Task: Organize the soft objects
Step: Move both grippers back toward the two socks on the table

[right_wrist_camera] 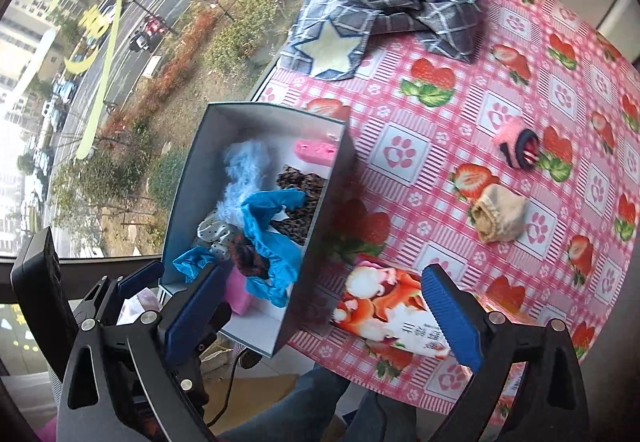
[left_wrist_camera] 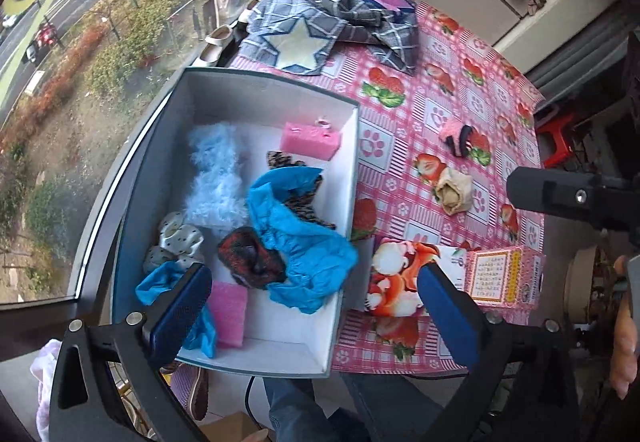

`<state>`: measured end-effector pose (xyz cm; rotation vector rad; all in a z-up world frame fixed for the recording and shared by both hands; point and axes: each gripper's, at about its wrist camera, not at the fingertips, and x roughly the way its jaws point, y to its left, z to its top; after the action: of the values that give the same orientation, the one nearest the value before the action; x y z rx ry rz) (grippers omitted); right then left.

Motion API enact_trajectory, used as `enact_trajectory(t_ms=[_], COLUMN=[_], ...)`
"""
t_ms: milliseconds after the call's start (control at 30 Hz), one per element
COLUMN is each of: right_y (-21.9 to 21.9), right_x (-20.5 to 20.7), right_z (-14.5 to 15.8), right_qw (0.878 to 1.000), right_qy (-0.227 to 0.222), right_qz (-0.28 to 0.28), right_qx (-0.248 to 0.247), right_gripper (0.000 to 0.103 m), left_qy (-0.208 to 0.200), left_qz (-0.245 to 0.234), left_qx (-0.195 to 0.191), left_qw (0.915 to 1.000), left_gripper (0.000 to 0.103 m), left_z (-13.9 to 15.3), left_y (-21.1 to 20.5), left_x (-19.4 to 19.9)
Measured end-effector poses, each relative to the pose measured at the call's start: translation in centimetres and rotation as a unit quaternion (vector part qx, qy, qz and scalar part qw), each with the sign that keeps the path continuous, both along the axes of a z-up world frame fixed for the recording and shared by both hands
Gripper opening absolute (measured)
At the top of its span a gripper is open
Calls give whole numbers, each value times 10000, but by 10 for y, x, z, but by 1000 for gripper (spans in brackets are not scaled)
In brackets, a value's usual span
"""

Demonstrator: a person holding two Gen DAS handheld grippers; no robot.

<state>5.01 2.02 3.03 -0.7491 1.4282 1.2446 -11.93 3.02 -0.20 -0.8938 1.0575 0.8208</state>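
A: Where do the soft things lie against the jaws?

B: Most are in the box (left_wrist_camera: 276, 94), which sits at the table's window edge. The left gripper (left_wrist_camera: 316, 306) hangs wide open over the box's near end and holds nothing. Its left pad is over a blue cover (left_wrist_camera: 160, 282) and a pink sponge (left_wrist_camera: 228, 312); its right pad is outside the box wall, over a printed packet (left_wrist_camera: 396, 282).

A: And the right gripper (right_wrist_camera: 324, 316)?

B: Also spread wide and empty. The box's near corner and the packet (right_wrist_camera: 380, 306) lie between its pads, lower down.

A: What else is in the box?

B: A larger blue cover (left_wrist_camera: 300, 238), a fluffy pale blue piece (left_wrist_camera: 216, 178), a dotted scrunchie (left_wrist_camera: 176, 238), a red-black piece (left_wrist_camera: 250, 258), a leopard-print cloth (left_wrist_camera: 292, 202) and a second pink sponge (left_wrist_camera: 310, 140).

A: Anything left on the tablecloth (right_wrist_camera: 440, 130)?

B: A beige bundle (right_wrist_camera: 498, 218) and a pink-and-black bundle (right_wrist_camera: 516, 142), well apart from both grippers, and a plaid cloth (right_wrist_camera: 384, 6) at the far end.

A: What is hard to make out?

B: The blue cover hides most of the leopard cloth. The left pad covers part of the near sponge. The red-black piece is too crumpled to name.
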Motion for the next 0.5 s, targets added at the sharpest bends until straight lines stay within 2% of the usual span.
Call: enact_trajectory(t_ms=[267, 500], right_y=[-65, -121], right_x=[112, 185], right_z=[4, -20], right_qw=[9925, 9798], right_qy=[126, 201], right_qz=[-1173, -1927], right_qx=[-324, -504], right_gripper=[99, 99], left_qy=[190, 491], left_qz=[-746, -1022], left_qx=[-399, -836], left_qw=[9962, 9900], left_gripper=[103, 103], left_z=[-20, -61], left_y=[-7, -2], left_x=[100, 186])
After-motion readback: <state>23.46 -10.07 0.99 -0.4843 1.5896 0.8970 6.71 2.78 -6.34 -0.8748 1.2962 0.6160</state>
